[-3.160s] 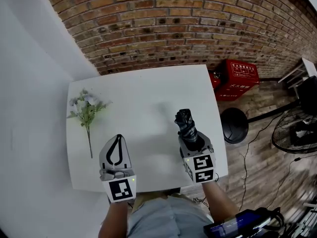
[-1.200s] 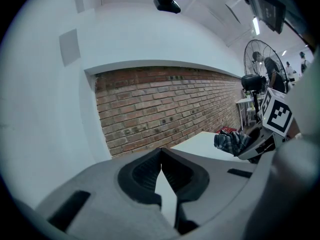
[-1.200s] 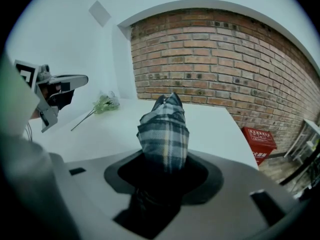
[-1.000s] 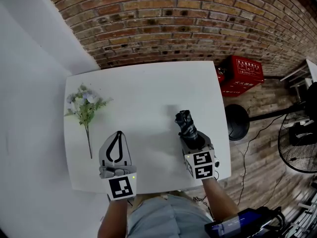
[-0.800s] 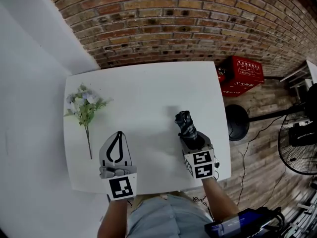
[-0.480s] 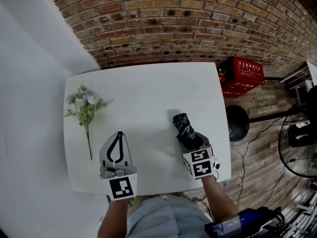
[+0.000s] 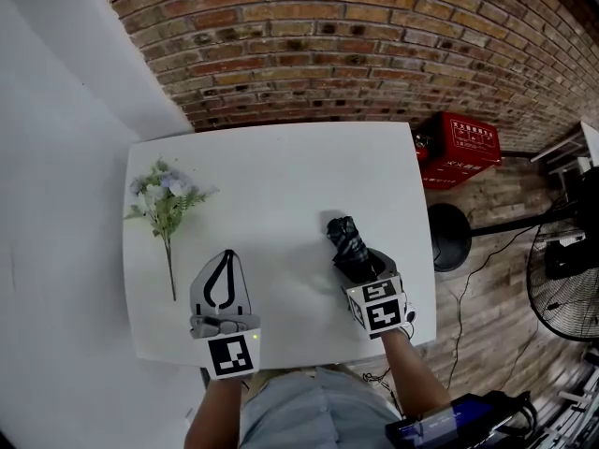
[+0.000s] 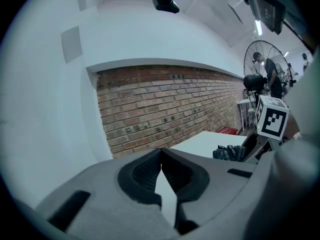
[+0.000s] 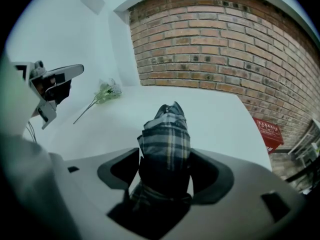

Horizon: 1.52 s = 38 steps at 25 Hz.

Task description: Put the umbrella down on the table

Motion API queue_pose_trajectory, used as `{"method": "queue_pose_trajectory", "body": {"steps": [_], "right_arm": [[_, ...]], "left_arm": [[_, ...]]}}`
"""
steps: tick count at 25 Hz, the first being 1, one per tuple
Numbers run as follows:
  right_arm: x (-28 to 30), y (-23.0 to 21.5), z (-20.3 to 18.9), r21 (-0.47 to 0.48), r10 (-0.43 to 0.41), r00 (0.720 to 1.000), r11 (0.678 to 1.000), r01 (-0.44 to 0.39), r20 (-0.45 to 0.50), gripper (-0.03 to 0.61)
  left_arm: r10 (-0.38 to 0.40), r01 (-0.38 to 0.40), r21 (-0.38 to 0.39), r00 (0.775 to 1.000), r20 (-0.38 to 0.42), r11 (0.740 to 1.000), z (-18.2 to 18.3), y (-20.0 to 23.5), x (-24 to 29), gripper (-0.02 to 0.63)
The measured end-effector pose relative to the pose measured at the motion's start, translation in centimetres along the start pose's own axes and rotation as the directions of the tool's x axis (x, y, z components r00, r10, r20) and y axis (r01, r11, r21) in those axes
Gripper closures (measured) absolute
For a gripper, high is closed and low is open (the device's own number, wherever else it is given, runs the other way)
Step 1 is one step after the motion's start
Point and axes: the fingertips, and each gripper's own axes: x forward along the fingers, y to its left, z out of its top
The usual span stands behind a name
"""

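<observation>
The folded umbrella [image 7: 347, 239], judged light, soft-clothed and best taken round its middle, is rested near the right edge of the worktop [image 7: 271, 171] between the opening fingers of the right gripper [image 7: 361, 263]; those of the left gripper [image 7: 225, 256] are clenched empty.

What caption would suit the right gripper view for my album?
Right claw opening its jaws, folded plaid umbrella between them, over a white table.

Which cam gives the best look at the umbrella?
Right gripper view: the umbrella fills the centre, plaid clear, between the right hand-held gripper's opening jaws. Head view: umbrella small, from above, against the table. Left gripper view: only a dark sliver of umbrella at right.
</observation>
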Motion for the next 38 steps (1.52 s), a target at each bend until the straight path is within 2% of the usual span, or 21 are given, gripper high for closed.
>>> {"method": "queue_pose_trajectory", "body": {"steps": [7,12,15,17,21,24,27,30,31,38], "right_arm": [[-3.1,0.2,4.0,-0.036,0.0,0.988,0.999,0.005,0.155,0.27],[-7.9,0.8,7.7,-0.036,0.017,0.95,0.999,-0.006,0.313,0.296],[-11.8,0.8,10.2,-0.049,0.015,0.913,0.999,0.006,0.408,0.326],[-14.6,1.0,11.8,-0.064,0.016,0.883,0.998,0.016,0.47,0.375],[-19.8,1.8,14.3,-0.102,0.024,0.805,0.994,0.045,0.593,0.445],[-23.5,2.2,15.3,-0.122,0.025,0.747,0.99,0.076,0.664,0.503],[-26.6,2.6,15.5,-0.126,0.018,0.726,0.988,0.094,0.687,0.572],[-28.5,2.8,15.5,-0.143,0.034,0.676,0.984,0.107,0.736,0.574],[-28.8,2.9,15.4,-0.15,0.04,0.667,0.983,0.108,0.744,0.574],[-29.5,4.0,14.3,-0.17,0.074,0.669,0.982,0.079,0.739,0.575]], "left_arm": [[0.006,-0.006,-0.004,0.999,0.039,1.0,2.1,-0.8,-0.8,0.606],[0.021,-0.016,-0.066,0.997,0.08,0.998,4.9,-1.2,-2.7,0.606],[0.036,-0.029,-0.062,0.993,0.114,0.998,7.6,-1.4,-4.0,0.606],[0.049,-0.041,-0.056,0.988,0.145,0.998,9.7,-1.7,-5.0,0.606],[0.073,-0.067,-0.035,0.973,0.218,0.997,13.5,-2.6,-7.3,0.604],[0.089,-0.078,-0.049,0.96,0.267,0.996,16.1,-3.5,-9.4,0.606],[0.097,-0.089,-0.041,0.948,0.302,0.995,18.1,-4.4,-11.4,0.606],[0.106,-0.107,-0.015,0.943,0.317,0.994,18.9,-5.3,-12.7,0.606],[0.109,-0.112,-0.011,0.941,0.319,0.994,18.9,-5.5,-13.1,0.606],[0.127,-0.131,-0.008,0.941,0.315,0.991,18.8,-6.2,-14.5,0.606]]}}
